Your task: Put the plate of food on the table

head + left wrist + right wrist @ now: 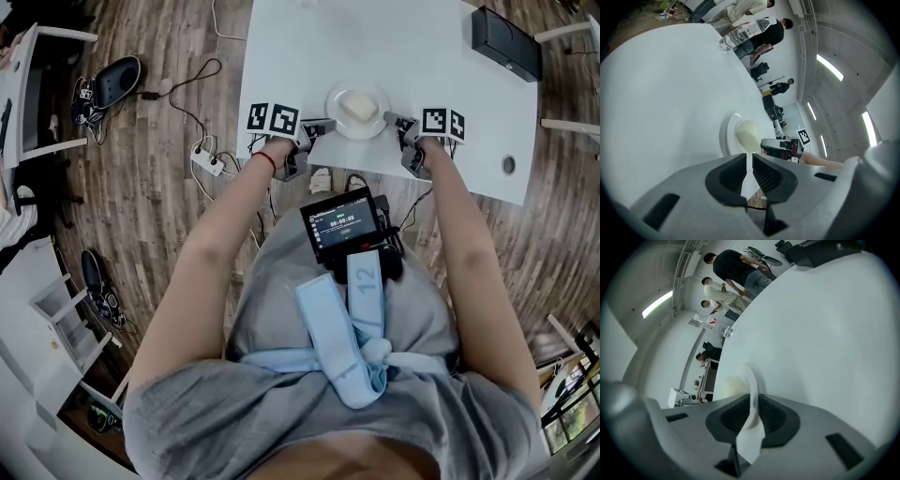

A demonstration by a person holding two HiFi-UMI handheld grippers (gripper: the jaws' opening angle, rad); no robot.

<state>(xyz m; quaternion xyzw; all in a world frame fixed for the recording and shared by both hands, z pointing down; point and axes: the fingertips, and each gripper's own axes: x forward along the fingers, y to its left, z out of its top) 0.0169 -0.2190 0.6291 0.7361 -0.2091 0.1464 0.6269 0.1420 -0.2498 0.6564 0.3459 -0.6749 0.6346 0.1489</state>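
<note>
A white plate (pixel 356 110) carrying a pale yellow block of food (pixel 358 105) lies at the near edge of the white table (pixel 300 56), resting on it or just above it. The left gripper (pixel 323 125) is shut on the plate's left rim. The right gripper (pixel 391 119) is shut on its right rim. In the left gripper view the plate (pixel 727 136) and food (pixel 749 133) lie just past the left gripper (pixel 747 157), whose jaws hold a thin white edge; the right gripper (pixel 783 146) shows beyond. In the right gripper view the plate rim (pixel 754 380) runs into the right gripper (pixel 752 397).
A black box (pixel 506 42) lies at the table's far right, and a round hole (pixel 508 164) sits near its right front edge. On the wooden floor to the left are a power strip (pixel 208 159), cables and shoes (pixel 117 80). People stand beyond the table (pixel 726 268).
</note>
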